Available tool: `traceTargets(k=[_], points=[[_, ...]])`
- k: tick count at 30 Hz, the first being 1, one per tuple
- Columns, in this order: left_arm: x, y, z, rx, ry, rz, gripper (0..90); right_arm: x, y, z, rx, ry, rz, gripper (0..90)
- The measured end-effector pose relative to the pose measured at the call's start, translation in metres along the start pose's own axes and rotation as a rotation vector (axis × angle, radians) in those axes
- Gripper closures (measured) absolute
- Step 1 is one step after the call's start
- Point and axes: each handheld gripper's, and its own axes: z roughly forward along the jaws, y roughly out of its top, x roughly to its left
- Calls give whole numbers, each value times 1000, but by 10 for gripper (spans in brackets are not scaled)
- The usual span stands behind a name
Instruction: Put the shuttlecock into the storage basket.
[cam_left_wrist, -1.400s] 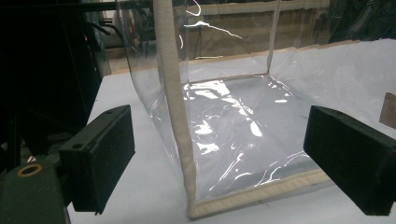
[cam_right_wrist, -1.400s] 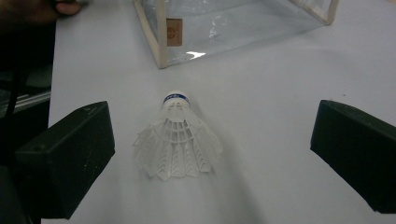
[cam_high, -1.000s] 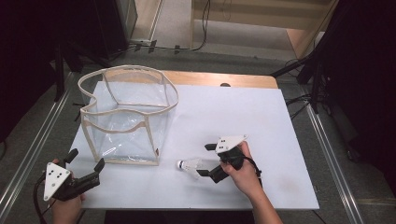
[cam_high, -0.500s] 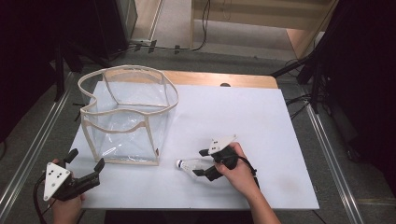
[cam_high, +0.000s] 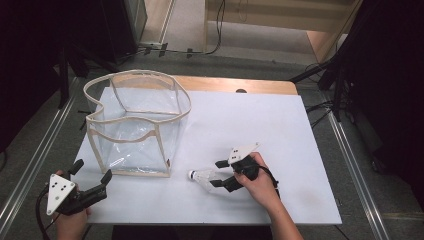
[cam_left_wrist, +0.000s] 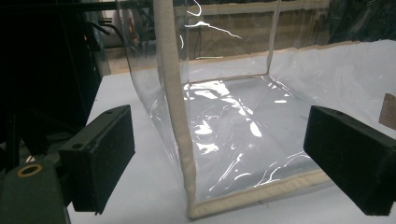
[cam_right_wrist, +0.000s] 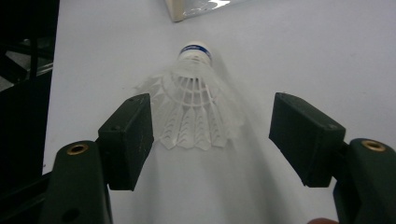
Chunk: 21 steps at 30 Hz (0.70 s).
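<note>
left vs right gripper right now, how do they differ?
The left gripper sits at the table's near-left corner facing the clear bag, nothing between its jaws. The right gripper has its jaws straddling the shuttlecock, which lies on its side. Both are open.

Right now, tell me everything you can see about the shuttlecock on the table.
The shuttlecock is white, with a feathered skirt and a rounded cork tip ringed by a blue band. It lies on its side on the white table, tip pointing toward the clear bag without touching it. The right tongs are open, jaws either side of the skirt; no grip is visible yet.
</note>
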Motion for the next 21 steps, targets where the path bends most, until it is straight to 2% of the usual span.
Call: traceTargets(k=[3,6,10,14,18,21], points=[[0,0,0,0,0,3,93,-2,-1,0,6,-8,8,320],[0,0,0,1,1,2,93,-1,0,7,31,-7,24,357],[0,0,0,1,1,2,93,0,2,12,36,-15,36,378],[0,0,0,0,1,1,93,-1,4,19,30,-3,71,447],[0,0,0,0,0,0,93,0,5,26,44,-14,75,473],[0,0,0,-1,-1,0,93,2,7,31,41,-16,69,542]])
